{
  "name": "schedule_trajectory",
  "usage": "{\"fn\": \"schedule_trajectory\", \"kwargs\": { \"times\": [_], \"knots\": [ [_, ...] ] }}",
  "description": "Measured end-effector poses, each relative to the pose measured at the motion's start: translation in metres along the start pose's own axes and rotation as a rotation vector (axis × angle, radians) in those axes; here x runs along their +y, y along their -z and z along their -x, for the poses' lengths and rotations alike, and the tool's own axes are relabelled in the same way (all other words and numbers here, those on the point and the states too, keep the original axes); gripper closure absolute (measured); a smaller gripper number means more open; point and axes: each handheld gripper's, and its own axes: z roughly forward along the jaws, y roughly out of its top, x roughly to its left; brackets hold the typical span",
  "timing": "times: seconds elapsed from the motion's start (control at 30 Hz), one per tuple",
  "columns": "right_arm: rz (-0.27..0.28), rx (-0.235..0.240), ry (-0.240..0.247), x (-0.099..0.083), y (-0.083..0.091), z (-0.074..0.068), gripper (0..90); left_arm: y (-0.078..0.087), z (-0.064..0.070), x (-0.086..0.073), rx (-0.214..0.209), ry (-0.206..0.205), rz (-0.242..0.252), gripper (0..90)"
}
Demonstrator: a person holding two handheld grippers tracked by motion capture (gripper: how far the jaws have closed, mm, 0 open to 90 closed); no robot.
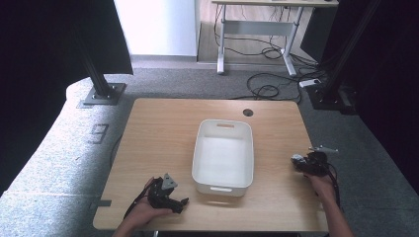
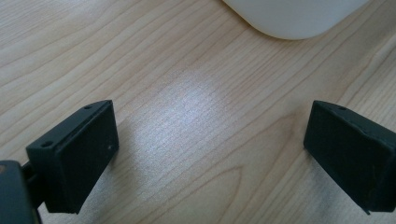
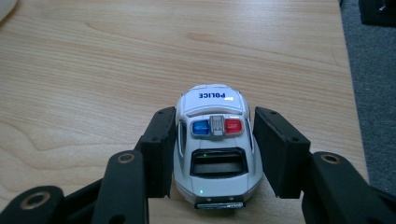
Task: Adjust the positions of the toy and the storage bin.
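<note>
A white toy police car (image 3: 212, 105) with a blue and red light bar sits on the wooden table (image 1: 163, 128) near its right edge. My right gripper (image 3: 214, 151) has its jaws pressed against both sides of the car. In the high view that gripper (image 1: 300, 163) and the car (image 1: 297, 159) lie to the right of a white plastic bin (image 1: 197, 148). My left gripper (image 1: 181, 204) rests near the table's front edge, left of the bin's near corner. It (image 2: 210, 149) stands open over bare wood, with the bin's rounded corner (image 2: 294, 18) ahead of it.
The bin looks empty and has handle slots at both ends. A round cable hole (image 1: 248, 112) lies at the table's far edge. Grey carpet surrounds the table, with cables (image 1: 267, 89) and a desk frame (image 1: 257, 29) beyond. Dark stands flank both sides.
</note>
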Motion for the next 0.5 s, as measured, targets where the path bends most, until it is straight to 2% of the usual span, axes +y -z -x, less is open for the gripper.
{"fn": "schedule_trajectory", "kwargs": {
  "times": [0.5],
  "knots": [
    [0.007, 0.056, -0.002, -0.001, 0.008, -0.012, 50.6, 0.000, 0.000, 0.000, 0.002, 0.002, -0.002, 3.6]
  ]
}}
